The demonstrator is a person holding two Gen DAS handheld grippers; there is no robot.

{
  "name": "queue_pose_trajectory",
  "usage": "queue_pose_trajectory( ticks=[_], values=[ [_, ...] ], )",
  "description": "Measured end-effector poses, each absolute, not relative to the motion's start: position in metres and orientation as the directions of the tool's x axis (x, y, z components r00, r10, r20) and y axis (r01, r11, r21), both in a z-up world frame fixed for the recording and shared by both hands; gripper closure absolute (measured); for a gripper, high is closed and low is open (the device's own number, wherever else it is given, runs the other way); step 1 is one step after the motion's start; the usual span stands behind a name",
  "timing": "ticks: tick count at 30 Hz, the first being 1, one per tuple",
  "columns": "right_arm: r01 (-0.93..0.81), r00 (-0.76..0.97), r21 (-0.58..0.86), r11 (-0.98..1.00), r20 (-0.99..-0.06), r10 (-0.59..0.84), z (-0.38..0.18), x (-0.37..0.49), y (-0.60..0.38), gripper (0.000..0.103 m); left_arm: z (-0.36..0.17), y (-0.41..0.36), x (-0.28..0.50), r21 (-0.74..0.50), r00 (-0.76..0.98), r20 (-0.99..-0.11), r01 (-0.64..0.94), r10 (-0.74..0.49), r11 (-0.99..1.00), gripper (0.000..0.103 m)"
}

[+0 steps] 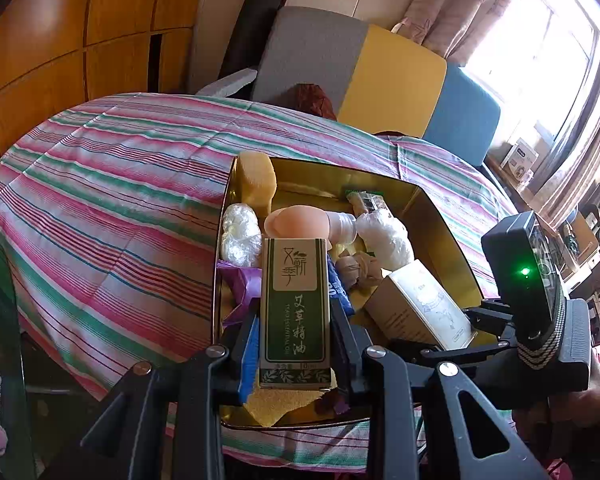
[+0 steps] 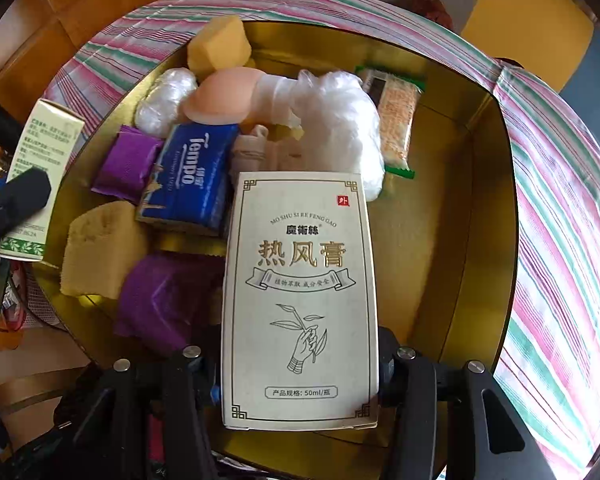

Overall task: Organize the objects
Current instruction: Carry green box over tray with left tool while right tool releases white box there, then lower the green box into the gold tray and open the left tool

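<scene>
My left claw [image 1: 294, 320] is clamped on a green oil box [image 1: 294, 308], holding it upright over the near left part of the gold tray [image 1: 440, 216]. My right claw [image 2: 300, 364] grips a white cream box [image 2: 300, 300], its printed face toward the camera, above the tray's near middle. In the tray I see two yellow sponges [image 2: 218, 46], a blue tissue pack [image 2: 190, 178] beside a purple packet [image 2: 126, 164], a peach-coloured bottle [image 2: 224, 98], crumpled clear plastic [image 2: 336, 120] and a green-edged snack packet [image 2: 396, 120] toward the far right. The right half of the tray floor is mostly bare. The tray rests on a striped cloth [image 1: 100, 184]. Beyond it stand grey, yellow and blue cushions [image 1: 392, 76], and a curtained window [image 1: 540, 40].
</scene>
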State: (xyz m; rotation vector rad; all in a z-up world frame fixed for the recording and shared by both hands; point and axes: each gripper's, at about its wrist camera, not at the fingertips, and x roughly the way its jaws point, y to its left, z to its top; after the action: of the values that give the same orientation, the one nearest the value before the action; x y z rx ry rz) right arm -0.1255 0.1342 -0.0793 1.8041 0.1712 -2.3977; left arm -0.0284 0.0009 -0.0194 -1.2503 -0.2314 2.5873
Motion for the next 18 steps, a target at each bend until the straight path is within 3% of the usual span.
queue_pose_trajectory(
  ticks=[8,12,18],
  values=[
    [0.168,-0.286,0.008,-0.986,-0.957,-0.056,-0.079,-0.121,0.153,0.049,-0.020,0.009,-0.032,-0.256,-0.585,-0.749,-0.179,0.312,-0.950,0.073],
    [0.165,-0.329,0.066,-0.984,-0.937,-0.118,-0.070,-0.115,0.169,0.028,-0.018,0.019,-0.036,-0.255,-0.581,-0.748,-0.197,0.322,-0.947,0.073],
    [0.144,-0.444,0.129,-0.981,-0.878,-0.181,-0.035,-0.089,0.212,0.023,-0.020,0.042,-0.046,-0.236,-0.569,-0.757,-0.224,0.323,-0.946,0.073]
  ],
)
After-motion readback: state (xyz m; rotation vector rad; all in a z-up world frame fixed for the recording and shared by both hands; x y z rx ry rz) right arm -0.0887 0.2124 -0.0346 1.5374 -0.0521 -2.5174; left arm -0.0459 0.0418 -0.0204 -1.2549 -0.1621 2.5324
